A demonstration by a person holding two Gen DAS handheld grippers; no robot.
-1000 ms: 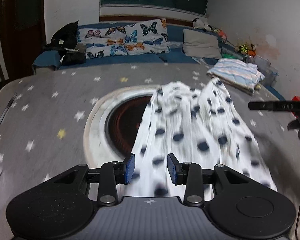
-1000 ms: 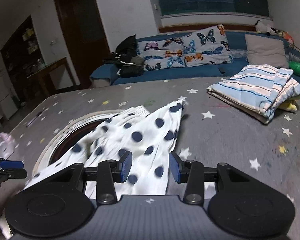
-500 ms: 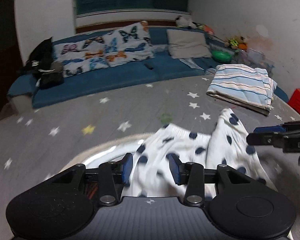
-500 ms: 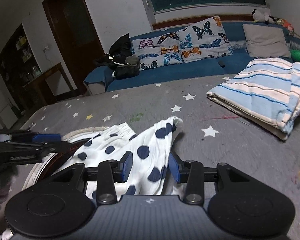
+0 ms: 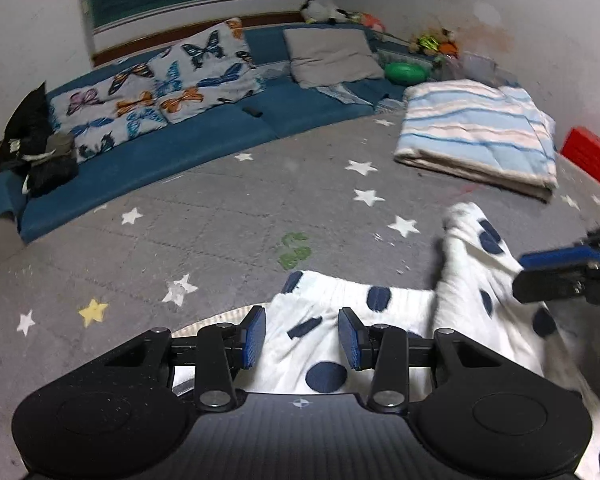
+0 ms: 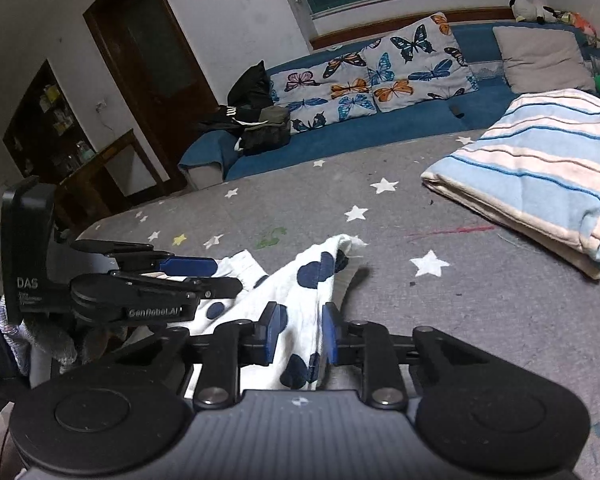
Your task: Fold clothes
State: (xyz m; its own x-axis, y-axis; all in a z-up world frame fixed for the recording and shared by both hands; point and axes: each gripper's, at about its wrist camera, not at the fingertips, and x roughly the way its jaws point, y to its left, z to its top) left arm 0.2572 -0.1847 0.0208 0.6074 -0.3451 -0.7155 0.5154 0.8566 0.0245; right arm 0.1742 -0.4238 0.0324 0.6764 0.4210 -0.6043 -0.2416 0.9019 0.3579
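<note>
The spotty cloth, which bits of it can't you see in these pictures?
- Left wrist view: the near part of the spotty cloth is hidden under the left gripper.
- Left wrist view: its right side is blurred, crossed by the right gripper and cut off by the edge.
- Right wrist view: the right gripper's closing jaws and body cover the cloth's near end.
- Neither view shows what kind of garment it is.

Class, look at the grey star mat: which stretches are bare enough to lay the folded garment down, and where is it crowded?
Bare: the grey star mat between the blue cushions and the polka-dot garment; also the strip between garment and striped blanket. Crowded: around the left gripper and right gripper, whose jaws are closing around the cloth.
</note>
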